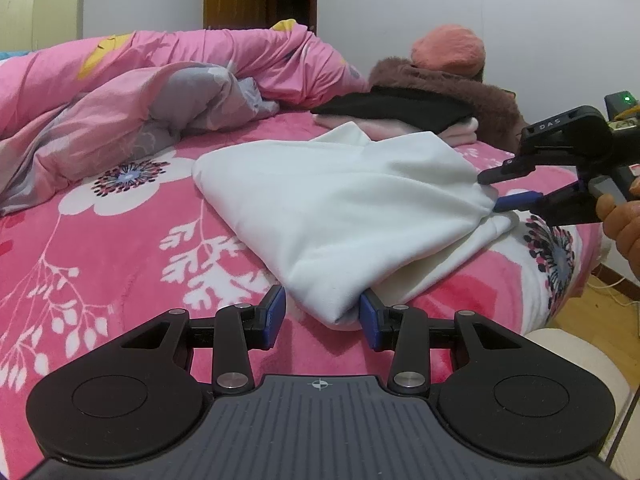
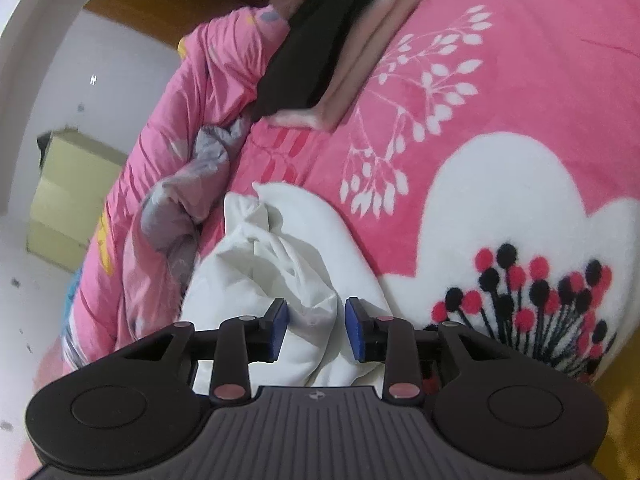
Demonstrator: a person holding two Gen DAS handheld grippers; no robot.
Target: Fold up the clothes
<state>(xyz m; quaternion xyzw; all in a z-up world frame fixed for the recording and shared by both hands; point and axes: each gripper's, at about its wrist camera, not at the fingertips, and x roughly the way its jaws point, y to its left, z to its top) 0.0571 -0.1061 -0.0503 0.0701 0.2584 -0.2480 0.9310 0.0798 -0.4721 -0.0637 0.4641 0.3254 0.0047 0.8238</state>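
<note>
A white garment [image 1: 340, 208] lies folded on the pink flowered blanket [image 1: 120, 260]. My left gripper [image 1: 322, 316] stands open at its near corner: the cloth touches the right pad, and the left pad is clear of it. At the far right corner my right gripper [image 1: 494, 192], held by a hand [image 1: 624, 224], has its fingers apart around the edge. In the right wrist view a bunched fold of the garment [image 2: 288, 264] sits between the pads of the right gripper [image 2: 316, 320], with a gap on the right side, so it is open.
A rumpled pink and grey quilt [image 1: 120, 92] fills the back left of the bed. A pile of folded clothes [image 1: 400, 108], black on pale pink, lies behind the garment with a furry brown item and an orange hat. The bed edge and wooden floor [image 1: 600, 312] are at right.
</note>
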